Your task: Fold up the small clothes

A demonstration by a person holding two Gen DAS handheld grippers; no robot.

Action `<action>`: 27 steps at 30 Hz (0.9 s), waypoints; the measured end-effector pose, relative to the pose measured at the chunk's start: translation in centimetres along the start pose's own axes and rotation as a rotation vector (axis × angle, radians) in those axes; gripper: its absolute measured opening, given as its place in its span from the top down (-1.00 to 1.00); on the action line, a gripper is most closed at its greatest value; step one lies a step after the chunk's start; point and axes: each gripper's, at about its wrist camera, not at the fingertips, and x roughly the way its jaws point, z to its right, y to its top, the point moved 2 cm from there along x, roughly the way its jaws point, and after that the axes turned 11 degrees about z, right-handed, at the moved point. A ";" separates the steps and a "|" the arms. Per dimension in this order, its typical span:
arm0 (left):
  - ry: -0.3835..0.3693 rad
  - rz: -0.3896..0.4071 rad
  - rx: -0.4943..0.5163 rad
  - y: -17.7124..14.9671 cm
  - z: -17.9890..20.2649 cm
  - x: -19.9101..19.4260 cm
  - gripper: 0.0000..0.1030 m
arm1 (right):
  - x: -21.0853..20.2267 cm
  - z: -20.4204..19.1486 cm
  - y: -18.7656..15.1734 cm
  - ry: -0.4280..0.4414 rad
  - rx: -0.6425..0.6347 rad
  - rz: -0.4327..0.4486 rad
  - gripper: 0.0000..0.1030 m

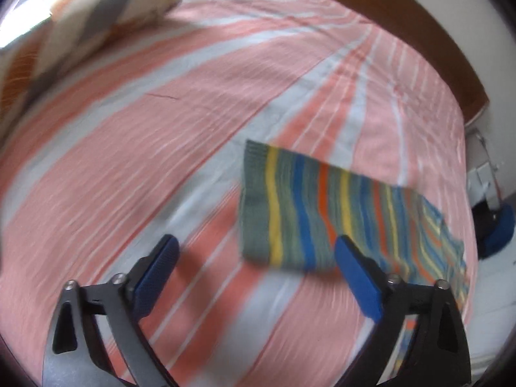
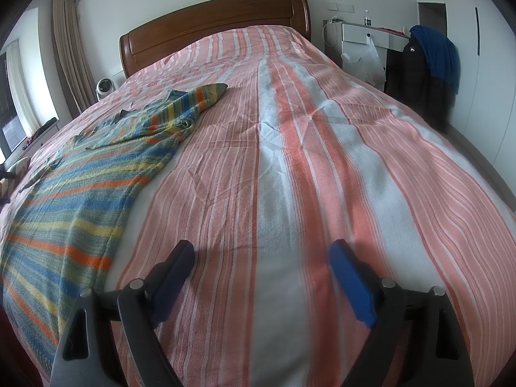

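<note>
Both grippers stand wide with nothing between their blue pads. Left gripper (image 1: 256, 248) hovers above the bedspread, its view smeared by blur; the right pad overlaps the near edge of the striped sweater (image 1: 309, 206) in the picture, but whether it touches the knit cannot be told. Right gripper (image 2: 261, 251) hangs over bare bedspread, its dark shadows falling on the cloth just ahead of the fingers, well apart from the garment.

That sweater (image 2: 80, 193), knitted in grey-green, blue, yellow and orange bands, lies spread flat along the left side of the bed in the right wrist view, one sleeve (image 2: 196, 100) reaching out toward the headboard with its cuff resting on the cover.

Under it the bedspread (image 2: 290, 161) runs in long salmon-pink and pale grey-white stripes, lightly creased, covering the whole mattress. A chevron-patterned pillow (image 1: 80, 22) in orange, grey and cream sits at the far left corner of the left wrist view.

Beyond, a brown wooden headboard (image 2: 219, 22) meets a white wall. Beige curtains (image 2: 67, 48) and a window stand on the left, with a small white fan (image 2: 105, 87) beside the bed. On the right are a white cabinet (image 2: 364, 37) with a plastic bag hanging from it, and dark clothing with a blue garment (image 2: 435, 51) draped on top.
</note>
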 end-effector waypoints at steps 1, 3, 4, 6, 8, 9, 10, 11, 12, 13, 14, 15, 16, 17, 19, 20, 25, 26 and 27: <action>0.008 0.008 -0.004 0.0 0.5 0.6 -0.55 | 0.0 0.0 0.0 -0.001 -0.001 0.000 -0.67; 0.001 0.029 0.023 -0.1 1.8 1.1 0.61 | 0.1 0.0 0.0 -0.003 -0.004 0.000 -0.67; -0.001 0.011 0.048 0.1 2.7 1.3 0.92 | 0.1 0.0 0.0 -0.004 -0.006 0.000 -0.68; -0.001 0.055 0.148 0.8 5.6 0.2 0.95 | 0.1 0.0 0.0 -0.004 -0.009 0.000 -0.69; -0.046 0.115 0.282 1.2 10.1 -2.2 0.95 | 0.1 0.0 0.0 -0.003 -0.008 0.000 -0.69; -0.085 0.143 0.351 1.1 13.2 -3.8 0.95 | 0.1 0.0 0.0 -0.001 -0.007 0.001 -0.69; -0.126 0.163 0.403 0.9 15.8 -5.2 0.95 | 0.1 0.0 0.0 0.000 -0.007 0.002 -0.69; -0.175 0.181 0.459 0.4 18.7 -6.6 0.95 | 0.1 0.1 0.0 0.000 -0.007 0.003 -0.69; -0.225 0.196 0.522 -0.5 22.0 -7.9 0.95 | 0.2 0.1 0.0 0.001 -0.007 0.004 -0.69; -0.272 0.204 0.573 -1.3 24.8 -8.9 0.95 | 0.2 0.1 0.0 0.002 -0.007 0.005 -0.70; -0.322 0.203 0.620 -2.4 27.5 -9.5 0.95 | 0.2 0.1 0.0 0.003 -0.006 0.005 -0.70; -0.375 0.191 0.665 -4.0 30.4 -10.0 0.95 | 0.2 0.1 0.0 0.003 -0.006 0.005 -0.70; -0.413 0.177 0.691 -5.3 32.4 -10.1 0.95 | 0.2 0.1 0.0 0.004 -0.007 0.005 -0.70; -0.453 0.152 0.720 -7.1 34.7 -9.9 0.90 | 0.2 0.1 0.0 0.005 -0.007 0.005 -0.70; -0.477 0.072 0.776 -10.3 38.0 -8.0 0.48 | 0.1 0.1 0.0 0.005 -0.006 0.006 -0.70; -0.471 0.008 0.800 -12.0 39.1 -6.7 -0.35 | 0.1 0.0 -0.1 0.005 -0.007 0.006 -0.70; -0.439 -0.061 0.697 -13.2 37.8 -3.4 -0.69 | 0.0 0.0 -0.1 0.008 -0.006 0.007 -0.70; -0.421 -0.062 0.636 -11.9 36.3 -2.7 -0.69 | 0.1 0.1 -0.1 0.009 -0.005 0.008 -0.70; -0.396 -0.054 0.595 -11.0 35.5 -2.3 -0.69 | 0.1 0.1 -0.1 0.012 -0.006 0.009 -0.71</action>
